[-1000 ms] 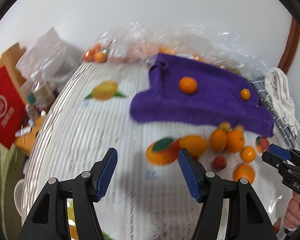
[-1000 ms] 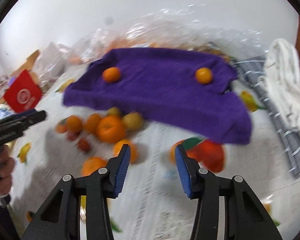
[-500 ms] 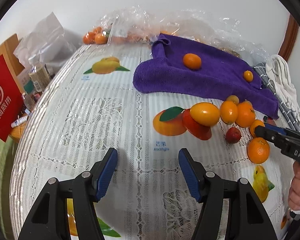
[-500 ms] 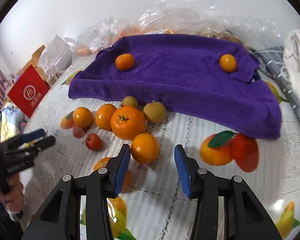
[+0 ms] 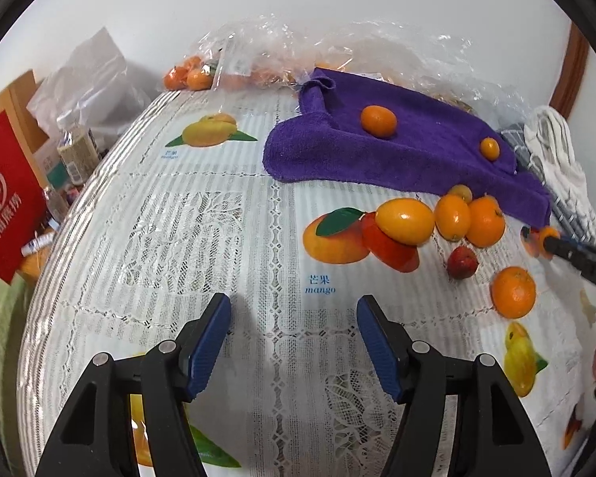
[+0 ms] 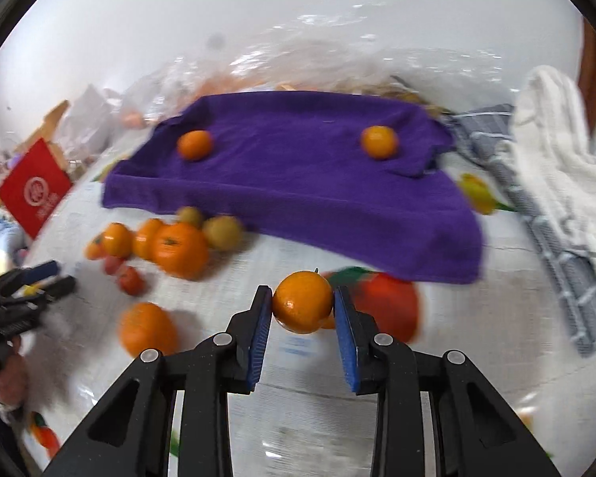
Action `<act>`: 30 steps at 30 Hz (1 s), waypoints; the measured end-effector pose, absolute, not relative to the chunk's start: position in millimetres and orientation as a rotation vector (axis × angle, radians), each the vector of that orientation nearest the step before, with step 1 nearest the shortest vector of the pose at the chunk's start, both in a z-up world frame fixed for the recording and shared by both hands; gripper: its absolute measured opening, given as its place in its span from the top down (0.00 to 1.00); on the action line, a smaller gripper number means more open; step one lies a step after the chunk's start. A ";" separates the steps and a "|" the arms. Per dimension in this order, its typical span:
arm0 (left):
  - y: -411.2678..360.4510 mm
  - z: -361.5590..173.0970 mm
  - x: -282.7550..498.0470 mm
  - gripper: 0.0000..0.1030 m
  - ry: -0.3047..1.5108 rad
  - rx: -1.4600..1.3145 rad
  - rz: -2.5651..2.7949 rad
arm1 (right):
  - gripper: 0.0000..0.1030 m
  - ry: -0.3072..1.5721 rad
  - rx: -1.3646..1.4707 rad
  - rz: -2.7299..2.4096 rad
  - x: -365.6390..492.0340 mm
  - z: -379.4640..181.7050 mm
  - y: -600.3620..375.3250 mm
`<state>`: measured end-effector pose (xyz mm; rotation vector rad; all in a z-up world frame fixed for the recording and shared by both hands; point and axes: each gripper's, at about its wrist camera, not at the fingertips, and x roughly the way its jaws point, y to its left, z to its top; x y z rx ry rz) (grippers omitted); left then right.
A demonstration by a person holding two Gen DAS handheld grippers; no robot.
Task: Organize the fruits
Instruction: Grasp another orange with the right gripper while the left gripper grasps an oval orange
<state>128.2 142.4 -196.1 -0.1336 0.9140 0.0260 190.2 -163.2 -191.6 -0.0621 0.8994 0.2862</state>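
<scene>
My right gripper (image 6: 302, 310) is shut on a small orange (image 6: 302, 307) and holds it above the printed tablecloth, in front of the purple towel (image 6: 298, 183). Two small oranges (image 6: 194, 144) (image 6: 378, 142) lie on the towel. A cluster of oranges and yellowish fruits (image 6: 178, 248) lies left of it, with a red fruit (image 6: 130, 280) and one loose orange (image 6: 147, 330). My left gripper (image 5: 294, 338) is open and empty over the cloth, short of an oval orange fruit (image 5: 404, 220). The right gripper (image 5: 542, 240) shows at the right edge of the left wrist view, holding the orange.
Clear plastic bags with more oranges (image 5: 258, 59) lie behind the towel. A red box (image 5: 4, 198) and bottles stand at the left edge. A grey checked cloth (image 6: 536, 206) and white cloth (image 6: 556, 151) lie at the right.
My right gripper closed on the orange in front of it and lifted it toward the towel. My left gripper stayed open, almost still.
</scene>
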 end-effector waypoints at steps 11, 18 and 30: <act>126.9 -189.6 145.4 0.38 0.918 -0.135 -0.014 | 0.68 0.916 -0.071 0.287 200.2 -213.5 -170.1; 98.1 -184.4 169.9 0.38 0.902 -0.129 -0.128 | 0.70 0.897 -0.064 0.263 198.4 -212.4 -180.3; 91.8 -194.5 190.8 0.44 0.865 -0.169 -0.147 | 0.70 0.871 -0.051 0.251 195.7 -214.6 -182.9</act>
